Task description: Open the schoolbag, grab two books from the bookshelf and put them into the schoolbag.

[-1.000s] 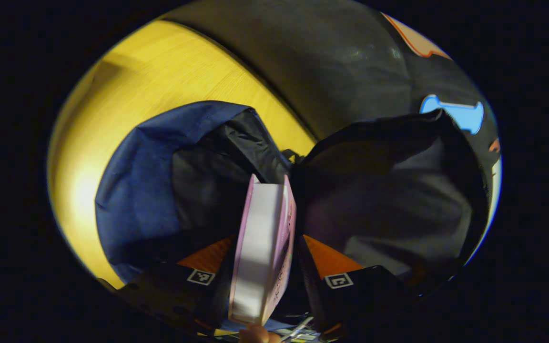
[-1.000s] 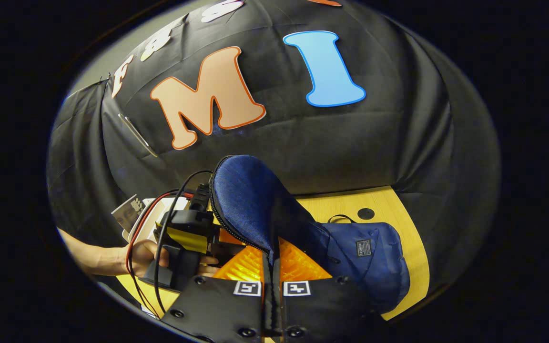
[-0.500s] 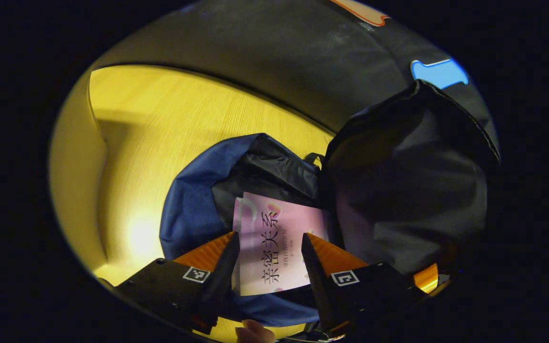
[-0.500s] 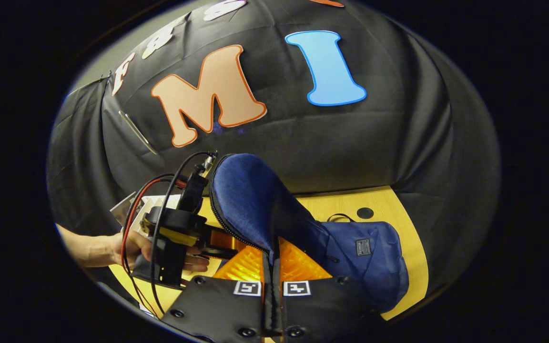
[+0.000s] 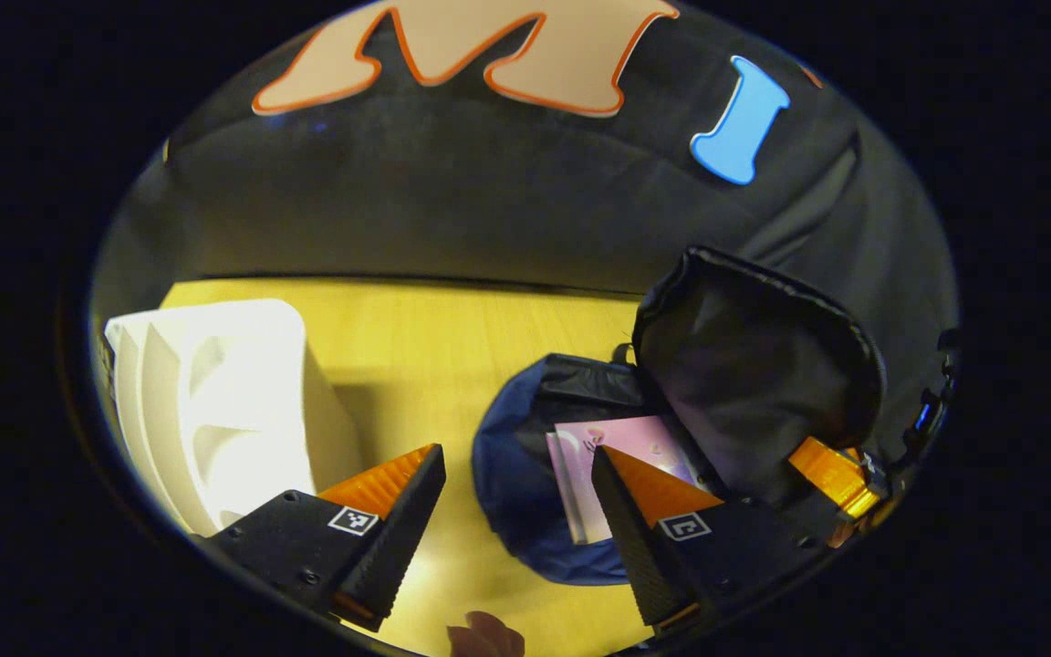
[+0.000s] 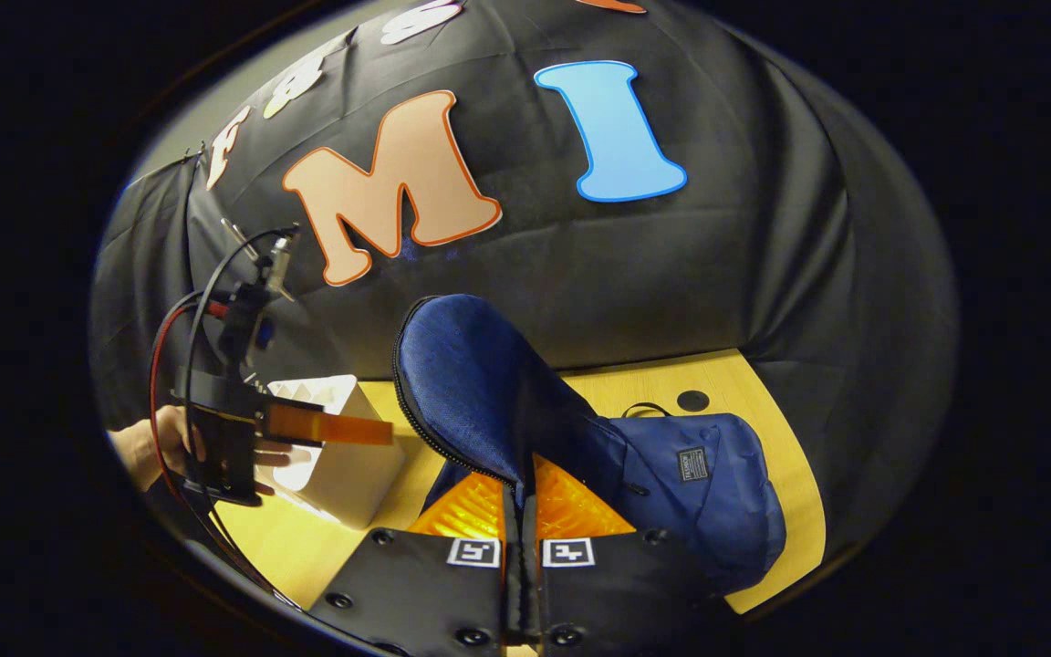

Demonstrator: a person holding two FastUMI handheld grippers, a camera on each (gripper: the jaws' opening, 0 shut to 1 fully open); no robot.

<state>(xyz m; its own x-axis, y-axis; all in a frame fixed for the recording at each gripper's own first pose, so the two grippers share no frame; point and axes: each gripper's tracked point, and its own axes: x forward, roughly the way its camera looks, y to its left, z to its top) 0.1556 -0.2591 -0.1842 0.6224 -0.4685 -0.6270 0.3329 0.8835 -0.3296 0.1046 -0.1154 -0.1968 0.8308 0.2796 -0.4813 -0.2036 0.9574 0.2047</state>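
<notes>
The blue schoolbag (image 5: 512, 493) lies open on the yellow table (image 5: 434, 338). A pink book (image 5: 621, 438) rests inside its mouth. My left gripper (image 5: 516, 456) hovers open and holds nothing, above and just left of the bag opening. The bag's flap (image 5: 754, 383), black lining showing, stands upright on the right. In the right gripper view my right gripper (image 6: 523, 488) is shut on the edge of that blue flap (image 6: 475, 383), holding it up. The bag body (image 6: 708, 484) lies to the right there. The left gripper (image 6: 384, 431), in a hand (image 6: 165, 443), is farther left.
A white bookshelf (image 5: 215, 401) stands on the table to the left of the bag, and it appears again as a white bookshelf (image 6: 343, 470) behind the left gripper. A small round hole (image 6: 692, 400) marks the tabletop near the back wall. Black cloth closes the back.
The left gripper let the pink book drop into the bag, then drew back up and left, so the bookshelf came into view. The right gripper kept holding the flap.
</notes>
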